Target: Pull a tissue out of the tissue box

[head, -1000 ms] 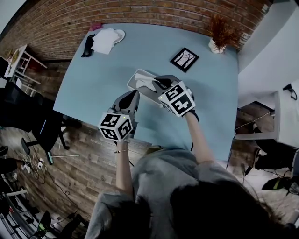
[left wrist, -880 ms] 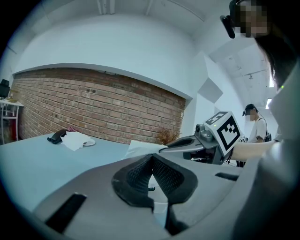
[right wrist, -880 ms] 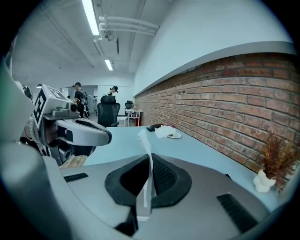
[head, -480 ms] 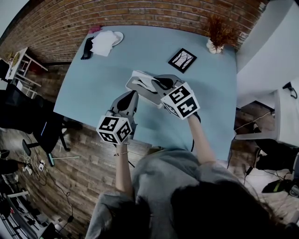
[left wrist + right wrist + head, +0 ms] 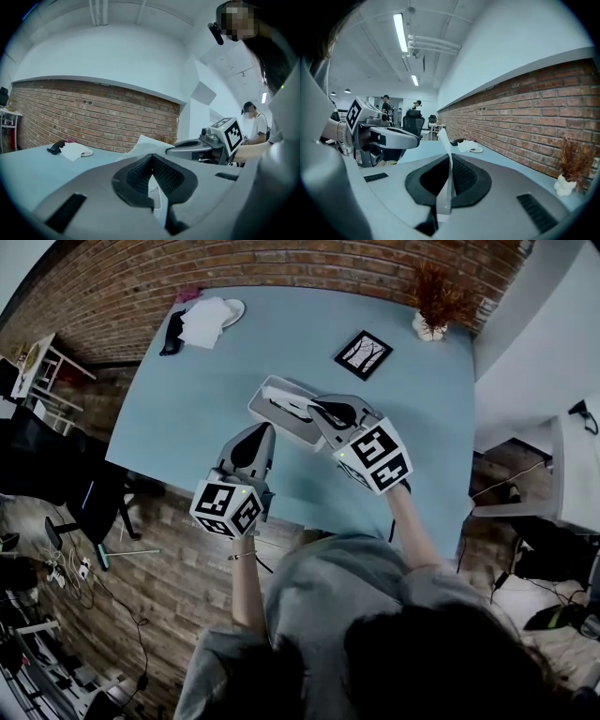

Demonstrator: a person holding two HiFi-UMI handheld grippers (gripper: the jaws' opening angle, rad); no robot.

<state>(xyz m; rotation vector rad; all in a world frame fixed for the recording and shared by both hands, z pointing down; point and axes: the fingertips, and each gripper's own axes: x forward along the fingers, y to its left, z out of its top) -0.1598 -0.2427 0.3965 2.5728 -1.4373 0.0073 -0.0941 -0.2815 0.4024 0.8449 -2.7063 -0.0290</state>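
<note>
Brick wall behind, a pale blue table [image 5: 187, 399] below us. Our right gripper [image 5: 449, 176] has its jaws pinched together on a thin white tissue [image 5: 443, 140], which runs back toward the tissue box [image 5: 267, 395] near the table's middle. Our left gripper [image 5: 151, 165] is closed too, gripping nothing that we can confirm, its tip just beside the box's near edge. We judge 2 risks: the light box may lift along with the sheet, since nothing visibly pins it, and the tissue may tear or slip from the pinch if we jerk
</note>
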